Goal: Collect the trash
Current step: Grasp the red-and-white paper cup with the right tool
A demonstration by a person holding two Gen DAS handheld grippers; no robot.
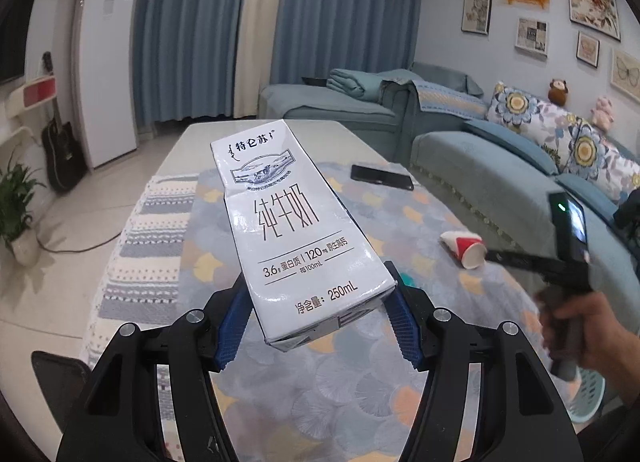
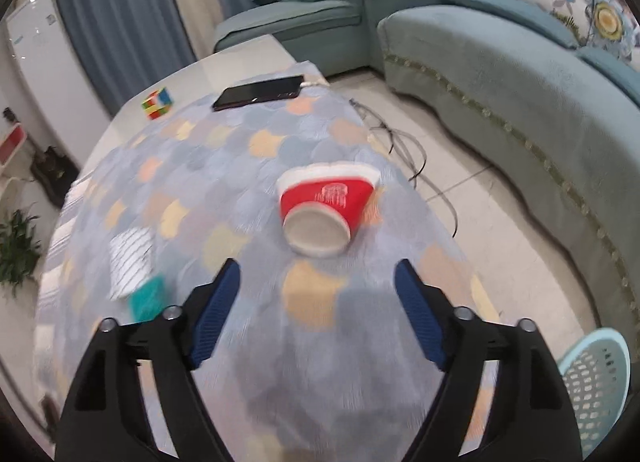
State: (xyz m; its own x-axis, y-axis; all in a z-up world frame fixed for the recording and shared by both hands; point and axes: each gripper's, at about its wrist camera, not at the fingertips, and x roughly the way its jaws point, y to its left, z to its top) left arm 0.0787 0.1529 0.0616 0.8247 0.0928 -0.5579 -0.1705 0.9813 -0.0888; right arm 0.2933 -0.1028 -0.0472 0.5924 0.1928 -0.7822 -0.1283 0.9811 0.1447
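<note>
White milk carton sits pinched between the blue pads of the left gripper, lifted above the patterned tablecloth. Ahead of the right gripper, whose jaws are spread with nothing between them, a red paper cup lies on its side on the cloth, near the table edge. A black phone and a colour cube rest farther back, and a pale blue basket stands on the floor

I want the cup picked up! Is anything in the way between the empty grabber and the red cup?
No, nothing visible. The right gripper is open, and only bare tablecloth lies between it and the tipped red paper cup.
</note>
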